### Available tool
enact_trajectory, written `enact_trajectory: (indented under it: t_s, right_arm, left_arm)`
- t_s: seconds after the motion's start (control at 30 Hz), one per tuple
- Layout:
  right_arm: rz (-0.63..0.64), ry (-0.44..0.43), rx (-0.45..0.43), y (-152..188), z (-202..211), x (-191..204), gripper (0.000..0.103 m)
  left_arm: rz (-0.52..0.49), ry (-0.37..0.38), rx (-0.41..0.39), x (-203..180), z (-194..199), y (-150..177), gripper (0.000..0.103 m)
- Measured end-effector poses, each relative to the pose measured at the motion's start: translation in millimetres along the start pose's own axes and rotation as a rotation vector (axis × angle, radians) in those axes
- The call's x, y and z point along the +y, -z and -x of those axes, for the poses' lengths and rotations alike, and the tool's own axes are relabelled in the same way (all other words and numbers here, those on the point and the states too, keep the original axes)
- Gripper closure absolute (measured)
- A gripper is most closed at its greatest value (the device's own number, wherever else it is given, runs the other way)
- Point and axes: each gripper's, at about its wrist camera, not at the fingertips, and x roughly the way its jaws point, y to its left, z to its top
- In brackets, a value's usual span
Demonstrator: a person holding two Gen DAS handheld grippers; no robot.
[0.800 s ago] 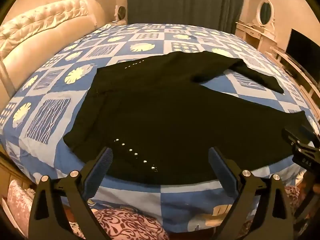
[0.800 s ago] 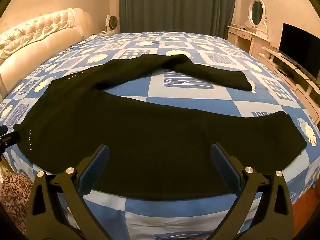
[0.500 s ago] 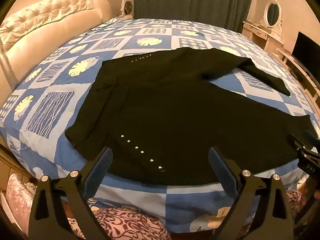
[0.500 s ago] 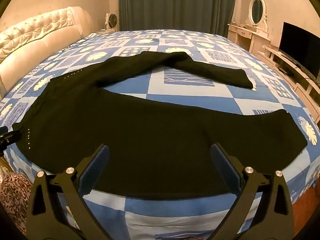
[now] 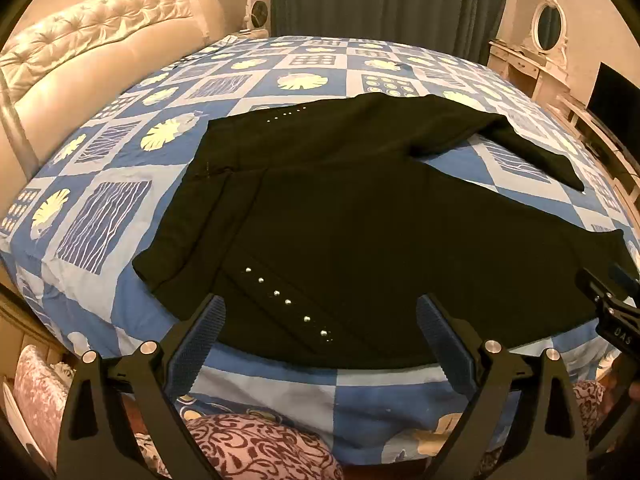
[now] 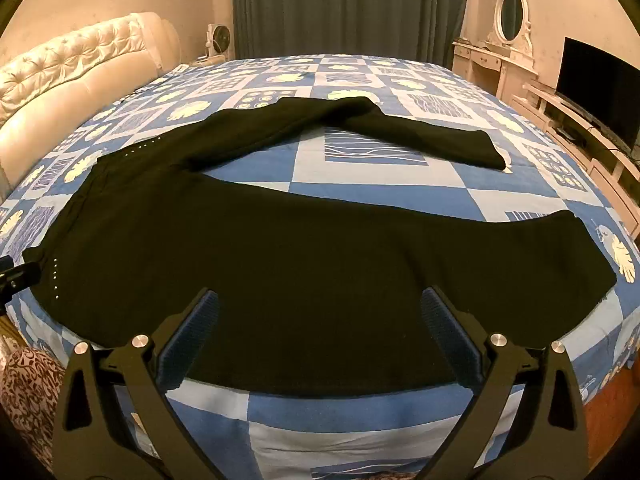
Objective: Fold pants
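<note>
Black pants (image 5: 360, 220) lie spread flat on the bed, waist to the left, two legs running right; they also show in the right wrist view (image 6: 280, 248). A row of silver studs (image 5: 286, 302) marks the near hip. The far leg (image 6: 420, 136) bends away toward the right. My left gripper (image 5: 320, 320) is open and empty, above the near edge at the hip. My right gripper (image 6: 320, 316) is open and empty, above the near leg's edge. The right gripper's body (image 5: 612, 312) shows at the right of the left wrist view.
The bed has a blue and white patchwork cover (image 6: 360, 412) and a tufted cream headboard (image 5: 80, 40) at the left. A dresser with an oval mirror (image 6: 508, 12) and a TV (image 6: 600, 80) stand at the right. Patterned cushions (image 5: 260, 448) lie below the bed's near edge.
Both grippers have drifted slightly, the left view shifting so the pants sit a little lower and more centred. Both stay open; the pants have not moved.
</note>
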Motion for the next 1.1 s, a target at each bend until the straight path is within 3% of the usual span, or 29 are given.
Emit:
enact_trajectory:
  t_s: [0.77,1.0,1.1]
  right_arm:
    - [0.003,0.002,0.005,2.6,-1.0,5.2,0.002]
    - [0.007,-0.006,-0.002,2.8,0.0,8.7,0.002]
    - [0.010,-0.007,-0.004,2.2,1.7,9.5,0.002]
  left_arm:
    - [0.001,-0.006,-0.005,3.4,0.3,-0.6,0.008]
    - [0.100,0.113,-0.043,14.9,4.5,-3.0,0.008]
    - [0.155,0.169,-0.001,21.9,2.1,-5.0,0.008]
